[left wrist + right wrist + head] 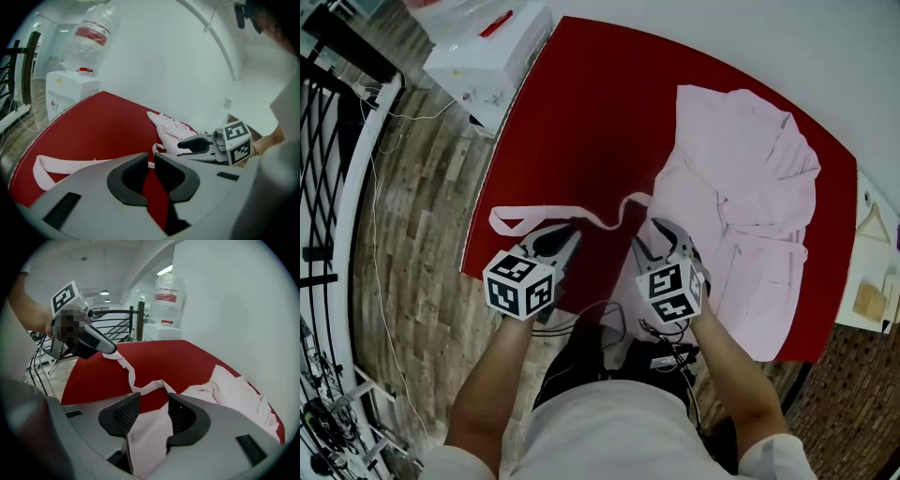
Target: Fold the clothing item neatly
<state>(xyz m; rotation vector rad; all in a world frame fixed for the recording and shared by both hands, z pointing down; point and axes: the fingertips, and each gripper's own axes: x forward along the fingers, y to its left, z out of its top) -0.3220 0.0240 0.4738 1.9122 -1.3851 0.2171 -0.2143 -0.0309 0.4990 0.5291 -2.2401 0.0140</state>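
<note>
Presently the left gripper (571, 234) is closed beside the belt (70, 164). The right gripper (662, 232) gapes over robe (750, 187) fabric. The unsecured, trailing belt may slide off the table (581, 112) edge.

Bright, even indoor light casts soft shadows; both gripper views bulge fisheye-style, with dark corners and blurred near edges.

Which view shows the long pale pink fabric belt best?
The head view: the pale pink fabric belt runs across the red table from looped end to pale pink robe. Left gripper view: only the looped end; right gripper view: its winding middle.
</note>
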